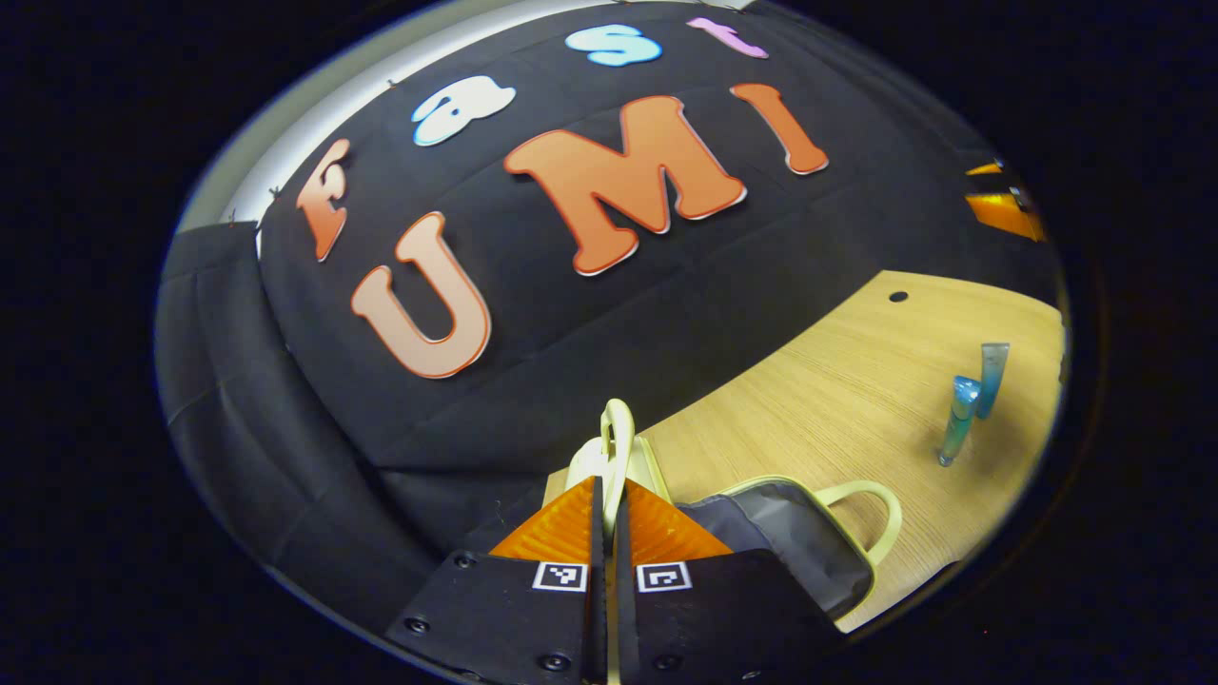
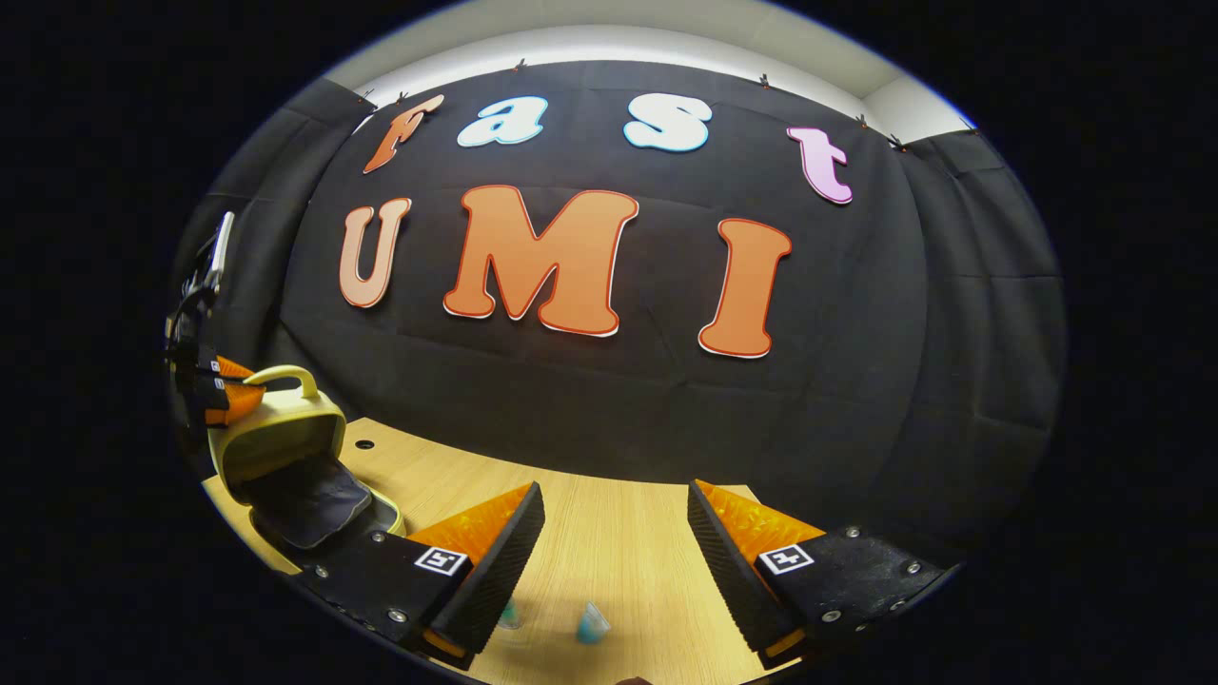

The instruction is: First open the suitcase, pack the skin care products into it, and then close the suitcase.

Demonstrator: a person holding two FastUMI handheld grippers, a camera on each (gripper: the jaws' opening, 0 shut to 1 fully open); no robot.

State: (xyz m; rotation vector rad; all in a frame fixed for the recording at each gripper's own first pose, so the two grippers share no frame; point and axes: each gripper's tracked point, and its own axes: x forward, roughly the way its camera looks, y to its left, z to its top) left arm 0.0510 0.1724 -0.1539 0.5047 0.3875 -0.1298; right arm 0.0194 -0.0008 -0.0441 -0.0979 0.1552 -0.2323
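The small pale yellow suitcase (image 2: 276,442) stands open at the left of the right gripper view, lid tilted up and dark grey lining (image 1: 795,538) showing. My left gripper (image 1: 611,490) is shut on the lid's yellow handle (image 1: 617,433), which sticks up between the fingers; that gripper (image 2: 224,385) also shows at the lid's top in the right gripper view. Two blue skin care tubes (image 1: 961,419) (image 1: 992,379) stand upright on the wooden table (image 1: 856,381), apart from the case. My right gripper (image 2: 614,542) hovers open over them, with the tube tops (image 2: 592,623) (image 2: 509,616) just below its fingers.
A second yellow handle (image 1: 871,518) juts from the suitcase's lower half toward the tubes. The table (image 2: 618,514) has a small dark hole (image 1: 897,297) near the back, and the black cloth wall rises right behind it.
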